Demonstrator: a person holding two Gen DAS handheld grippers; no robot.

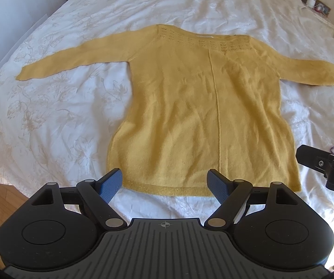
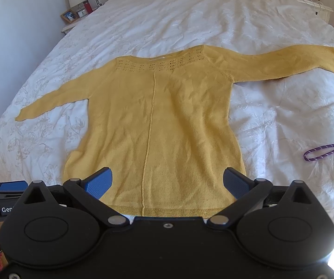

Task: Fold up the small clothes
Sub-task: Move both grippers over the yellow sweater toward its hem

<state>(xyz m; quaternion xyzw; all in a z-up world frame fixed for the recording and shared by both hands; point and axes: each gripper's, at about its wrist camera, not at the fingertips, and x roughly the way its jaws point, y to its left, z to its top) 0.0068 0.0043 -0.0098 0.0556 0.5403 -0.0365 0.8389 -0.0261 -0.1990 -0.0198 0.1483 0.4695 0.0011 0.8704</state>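
One purple cord (image 2: 325, 153) beside sweater (image 2: 157, 121), well apart.

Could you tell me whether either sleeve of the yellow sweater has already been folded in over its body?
No, both sleeves of the yellow sweater lie stretched out sideways on the white bedspread, clear of its body.

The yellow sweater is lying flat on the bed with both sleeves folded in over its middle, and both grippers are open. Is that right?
Not quite. The sweater does lie flat on the bed, and the left gripper and right gripper are open, but the sleeves are not folded in. Both stretch straight out to the sides, as the right wrist view shows.
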